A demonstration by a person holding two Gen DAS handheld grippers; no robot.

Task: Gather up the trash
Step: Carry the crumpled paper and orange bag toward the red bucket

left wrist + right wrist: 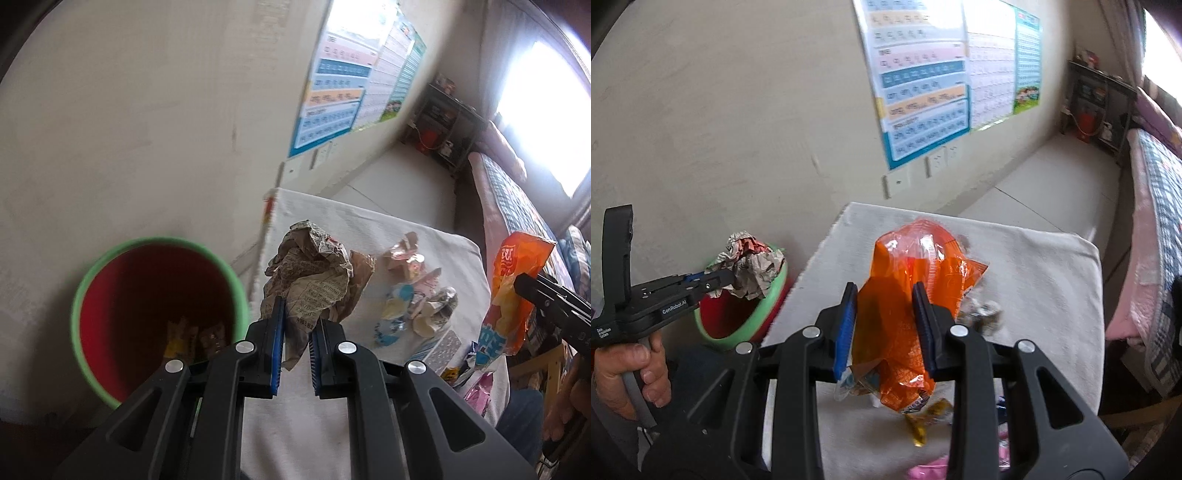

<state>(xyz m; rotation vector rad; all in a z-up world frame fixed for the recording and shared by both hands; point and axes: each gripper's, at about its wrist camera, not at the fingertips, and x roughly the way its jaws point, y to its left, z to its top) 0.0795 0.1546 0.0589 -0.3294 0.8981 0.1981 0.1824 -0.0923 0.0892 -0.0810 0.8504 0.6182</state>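
Left wrist view: my left gripper (297, 330) has its jaws clenched on a crumpled ball of printed newspaper (310, 273), held up beside the red bucket with a green rim (79, 295), which stands on the floor next to the white cloth-covered counter (369, 229). My right gripper (884, 325) has its jaws clamped on a crinkled orange plastic snack bag (908, 295) above the counter. Small crumpled wrappers (413, 295) lie on the cloth.
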